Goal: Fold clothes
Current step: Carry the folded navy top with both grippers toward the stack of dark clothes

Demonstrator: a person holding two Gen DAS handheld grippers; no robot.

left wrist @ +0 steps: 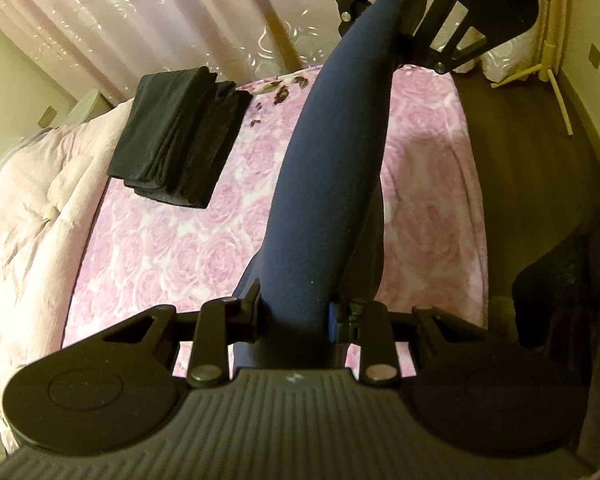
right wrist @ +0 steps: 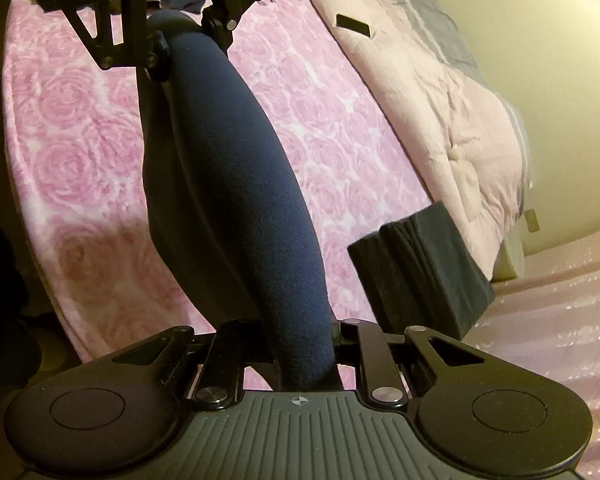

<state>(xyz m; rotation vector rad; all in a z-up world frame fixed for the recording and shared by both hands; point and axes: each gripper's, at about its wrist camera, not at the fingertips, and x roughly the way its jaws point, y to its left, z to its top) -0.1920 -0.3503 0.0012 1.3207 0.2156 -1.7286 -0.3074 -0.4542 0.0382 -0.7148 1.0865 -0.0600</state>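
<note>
A navy blue garment (left wrist: 332, 168) hangs stretched in the air between my two grippers, above the pink rose-patterned blanket (left wrist: 172, 248) on the bed. My left gripper (left wrist: 296, 312) is shut on one end of it. My right gripper (left wrist: 400, 12) is shut on the other end, at the top of the left wrist view. In the right wrist view the same garment (right wrist: 244, 184) runs from my right gripper (right wrist: 304, 344) up to my left gripper (right wrist: 168, 36). The lower fold of the garment hangs below in shadow.
A stack of folded dark clothes (left wrist: 176, 136) lies on the blanket near the far edge; it also shows in the right wrist view (right wrist: 420, 264). A pale pink comforter (left wrist: 32, 208) is bunched along one side. Curtains (left wrist: 140, 12) hang behind. Dark floor (left wrist: 528, 184) borders the bed.
</note>
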